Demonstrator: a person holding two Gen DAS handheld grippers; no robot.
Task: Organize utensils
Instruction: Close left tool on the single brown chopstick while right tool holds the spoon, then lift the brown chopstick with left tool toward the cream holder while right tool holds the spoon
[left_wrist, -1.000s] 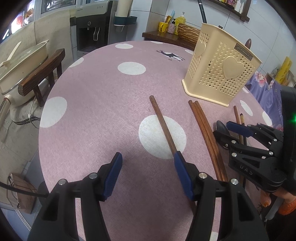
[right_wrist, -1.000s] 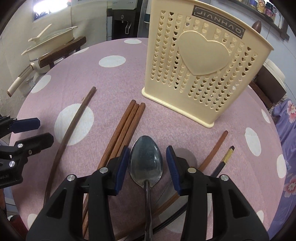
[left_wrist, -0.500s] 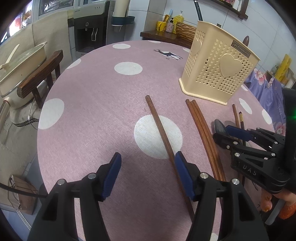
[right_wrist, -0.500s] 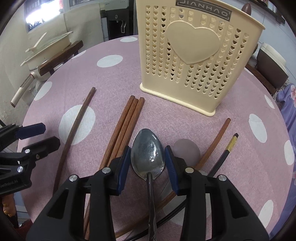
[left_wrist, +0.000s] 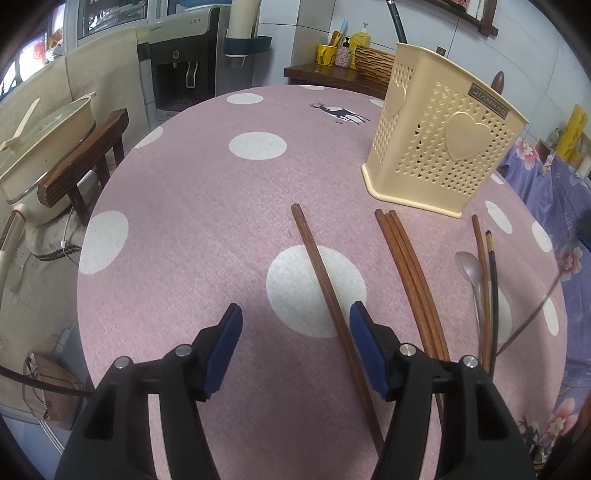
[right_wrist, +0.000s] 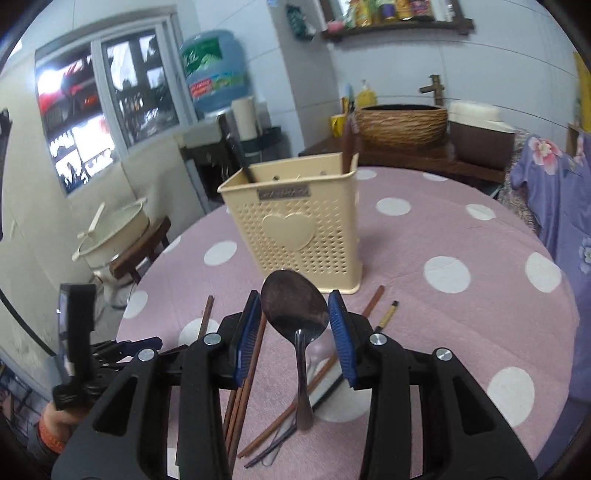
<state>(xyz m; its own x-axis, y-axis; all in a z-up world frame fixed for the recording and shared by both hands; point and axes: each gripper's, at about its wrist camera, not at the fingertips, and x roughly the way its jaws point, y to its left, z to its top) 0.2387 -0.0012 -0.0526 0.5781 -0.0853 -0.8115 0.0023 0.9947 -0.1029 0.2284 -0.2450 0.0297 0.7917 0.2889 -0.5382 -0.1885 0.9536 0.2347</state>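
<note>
1. The left gripper (left_wrist: 295, 325) hovers low over the round table with a pink cloth dotted white (left_wrist: 192, 206), its blue-padded fingers (left_wrist: 225, 347) spread wide with nothing between them.
2. A single long brown wooden chopstick (left_wrist: 325, 284) lies on the cloth and runs under that gripper's right-hand finger; whether the pad touches it cannot be told.
3. The right gripper (right_wrist: 295, 328) is raised above the table, and the bowl of a dark metal spoon (right_wrist: 294, 306) sits between its blue pads (right_wrist: 341, 332).
4. The spoon's bowl stands up and its handle hangs down toward the cloth. The pads sit close against the bowl's edges, so the claw appears to pinch the spoon, with the jaws about as far apart as the bowl is wide.
5. The cream perforated plastic utensil holder with a raised heart (right_wrist: 295, 218) stands upright on the table just beyond the spoon; a dark handle and a brown handle already poke out of its top.
6. A bundle of three reddish-brown chopsticks (left_wrist: 410, 269) lies on the cloth to the right of the single one.
7. Farther right, a second pale metal spoon (left_wrist: 471, 273) rests flat beside a brown chopstick (left_wrist: 480, 258) and a dark chopstick with a gold-banded tip (left_wrist: 493, 280).
</note>
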